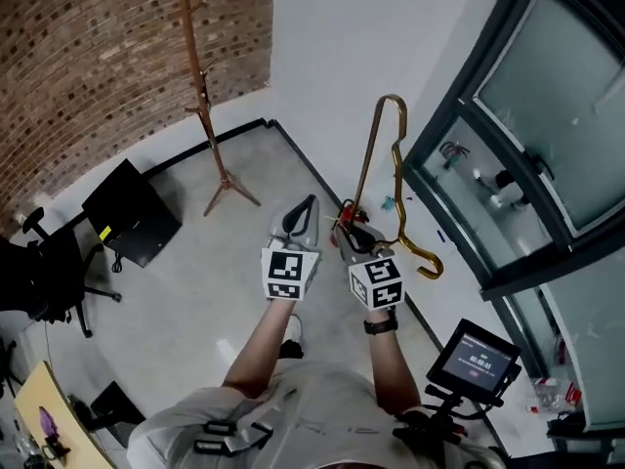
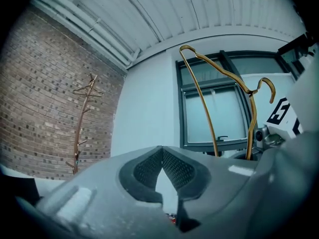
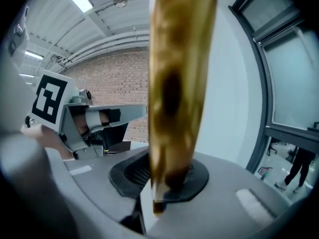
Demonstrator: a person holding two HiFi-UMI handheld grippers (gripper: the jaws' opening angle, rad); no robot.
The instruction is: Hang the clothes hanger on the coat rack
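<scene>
clothes hanger (image 1: 368,154) is pinched in the right gripper (image 1: 347,225), its long side rising from the jaws; the coat rack (image 1: 202,96) stands well ahead and leftward (left gripper (image 1: 301,213) pressed together, empty, just beside).

A pale, smooth floor (image 1: 176,291) is being viewed from above in the head view, and it is being edged by a dark skirting strip (image 1: 239,128). A wooden coat rack (image 1: 200,96) is being carried on it, upright on three splayed feet, close to the corner. A black box-like cabinet (image 1: 132,213) is being supported near the rack, to its left in that view. A black office chair (image 1: 54,262) is being borne on its base further left, by the picture's edge. The person's shoe (image 1: 292,332) is being planted on the bare middle. A low dark object (image 1: 109,402) is being held at the lower left; its kind is not being made out.
</scene>
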